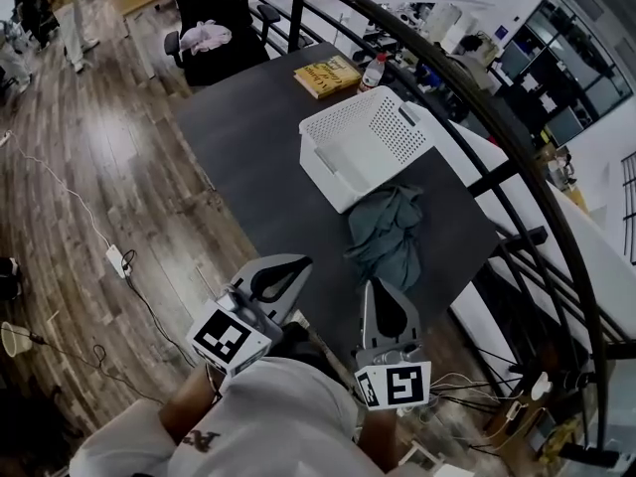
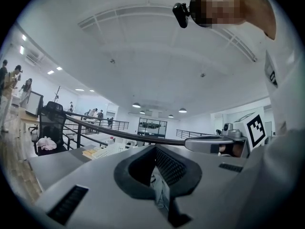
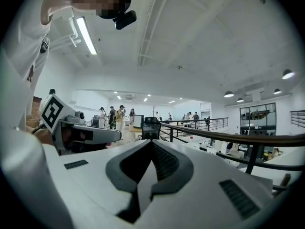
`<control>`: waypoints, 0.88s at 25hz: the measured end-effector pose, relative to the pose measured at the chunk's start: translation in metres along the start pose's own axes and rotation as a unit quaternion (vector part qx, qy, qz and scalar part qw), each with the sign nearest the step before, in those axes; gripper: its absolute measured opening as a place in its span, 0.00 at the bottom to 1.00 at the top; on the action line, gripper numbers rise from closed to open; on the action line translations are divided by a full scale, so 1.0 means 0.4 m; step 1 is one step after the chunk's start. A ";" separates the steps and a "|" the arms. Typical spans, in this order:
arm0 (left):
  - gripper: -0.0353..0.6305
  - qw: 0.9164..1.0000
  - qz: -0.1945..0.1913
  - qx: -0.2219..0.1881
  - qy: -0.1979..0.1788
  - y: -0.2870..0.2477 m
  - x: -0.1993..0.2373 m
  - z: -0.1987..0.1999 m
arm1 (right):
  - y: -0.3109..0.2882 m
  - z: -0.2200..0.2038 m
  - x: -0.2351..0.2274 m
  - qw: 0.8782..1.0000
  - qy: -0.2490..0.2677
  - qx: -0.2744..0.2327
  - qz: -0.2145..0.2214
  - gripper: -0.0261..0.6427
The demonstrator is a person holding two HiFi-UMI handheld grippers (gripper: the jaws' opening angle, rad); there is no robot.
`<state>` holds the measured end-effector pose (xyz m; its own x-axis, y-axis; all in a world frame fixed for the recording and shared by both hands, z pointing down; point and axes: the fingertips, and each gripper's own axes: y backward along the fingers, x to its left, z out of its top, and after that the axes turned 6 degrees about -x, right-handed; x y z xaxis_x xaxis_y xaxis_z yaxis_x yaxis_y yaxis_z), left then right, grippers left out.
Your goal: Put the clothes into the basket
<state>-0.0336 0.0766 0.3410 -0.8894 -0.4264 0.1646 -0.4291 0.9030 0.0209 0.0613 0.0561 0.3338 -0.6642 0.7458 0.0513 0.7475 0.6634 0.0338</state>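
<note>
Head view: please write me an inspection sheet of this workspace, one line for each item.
Surface: dark table, by the railing.
Job's things: white basket on the table; cloth lies on the table against the basket's near side, not in it.
Clutter: book and bottle at the far end.
Grippers: left gripper and right gripper both shut, empty, short of the cloth.
Cables: cable and power strip on the floor.
Surroundings: chair beyond the table; railing at the right.
</note>
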 end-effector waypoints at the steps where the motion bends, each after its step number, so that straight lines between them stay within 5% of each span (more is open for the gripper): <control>1: 0.04 1.000 -0.001 -0.001 -0.002 -0.019 0.003 0.002 | -0.009 -0.001 -0.020 1.000 -0.001 -0.003 -0.001 0.06; 13: 0.04 0.999 -0.035 0.018 -0.020 -0.232 -0.025 -0.028 | -0.040 -0.013 -0.222 0.999 -0.009 -0.025 -0.032 0.07; 22: 0.04 0.994 -0.085 0.063 -0.015 -0.334 -0.048 -0.066 | -0.003 -0.090 -0.325 0.994 -0.024 0.004 -0.106 0.07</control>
<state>0.0450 -0.0342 0.3612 -0.8060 -0.5752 0.1398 -0.5880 0.8051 -0.0779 0.1471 -0.0440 0.3631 -0.8072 0.5903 -0.0040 0.5899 0.8068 0.0317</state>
